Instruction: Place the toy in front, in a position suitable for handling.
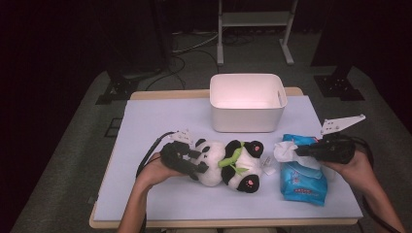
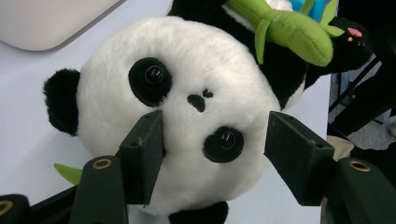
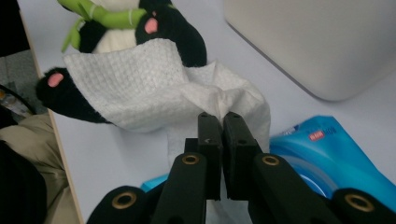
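Left tongs [image 2: 212,156] are spreading around the soft panda's [image 1: 228,162] squashy head; beside the panda, right tongs [image 3: 223,156] are pinching a limp wipe [image 3: 154,88]

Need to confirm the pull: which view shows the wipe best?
The right gripper view: the wipe spreads out in close-up, pinched by the right gripper. The high view shows a small white tuft above the blue pack.
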Demonstrator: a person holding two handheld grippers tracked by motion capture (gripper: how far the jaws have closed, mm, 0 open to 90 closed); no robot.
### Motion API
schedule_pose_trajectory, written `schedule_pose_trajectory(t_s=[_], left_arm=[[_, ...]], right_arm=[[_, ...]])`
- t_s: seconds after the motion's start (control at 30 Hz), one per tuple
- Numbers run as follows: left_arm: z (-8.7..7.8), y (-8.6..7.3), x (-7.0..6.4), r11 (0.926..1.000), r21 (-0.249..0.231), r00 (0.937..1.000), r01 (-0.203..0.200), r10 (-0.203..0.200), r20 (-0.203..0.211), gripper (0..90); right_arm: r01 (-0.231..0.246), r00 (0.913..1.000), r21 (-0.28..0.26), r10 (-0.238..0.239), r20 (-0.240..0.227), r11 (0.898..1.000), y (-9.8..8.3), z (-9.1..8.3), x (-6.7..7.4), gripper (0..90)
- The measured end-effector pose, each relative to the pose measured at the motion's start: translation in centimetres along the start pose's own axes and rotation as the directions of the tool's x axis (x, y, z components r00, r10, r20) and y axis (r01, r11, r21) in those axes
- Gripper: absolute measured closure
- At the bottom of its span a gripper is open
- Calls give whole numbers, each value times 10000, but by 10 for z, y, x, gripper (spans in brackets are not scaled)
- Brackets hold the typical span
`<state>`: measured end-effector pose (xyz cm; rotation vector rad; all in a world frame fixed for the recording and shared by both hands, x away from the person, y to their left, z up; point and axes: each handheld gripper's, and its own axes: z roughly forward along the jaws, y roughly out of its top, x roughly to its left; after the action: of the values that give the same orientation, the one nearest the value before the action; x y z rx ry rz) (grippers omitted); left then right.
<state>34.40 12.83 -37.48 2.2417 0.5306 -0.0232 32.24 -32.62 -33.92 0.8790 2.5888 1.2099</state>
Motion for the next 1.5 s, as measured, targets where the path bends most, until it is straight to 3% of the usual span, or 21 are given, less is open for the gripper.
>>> schedule_pose_trajectory(t_s=[0.3,0.5,0.7,1.03,1.17,1.33,1.5], left_arm=[[0,2,1,9999,127,10000,22,-23,64,368],[1,3,2,9998,169,10000,65,-66,46,368],[1,4,3,9996,275,10000,11,-12,58,369],[1,5,3,9996,292,10000,-41,41,-7,369],[1,5,2,9996,266,10000,-27,28,-7,368],[1,5,2,9995,305,10000,-65,66,-11,368],[0,4,2,9998,173,10000,-74,74,31,368]], right_arm=[[591,9961,-290,-609,-635,9978,27,7,18,862],[1129,9846,-350,-1165,-1300,9930,45,24,37,860],[1319,9747,-278,-1348,-1784,9909,53,41,47,860],[1827,9583,234,-1728,-2275,9829,64,76,63,857],[2244,9473,535,-2050,-2461,9730,72,96,72,857],[2333,9438,432,-2155,-2508,9714,78,103,76,856],[2543,9444,1095,-2224,-2421,9609,73,116,77,857]])
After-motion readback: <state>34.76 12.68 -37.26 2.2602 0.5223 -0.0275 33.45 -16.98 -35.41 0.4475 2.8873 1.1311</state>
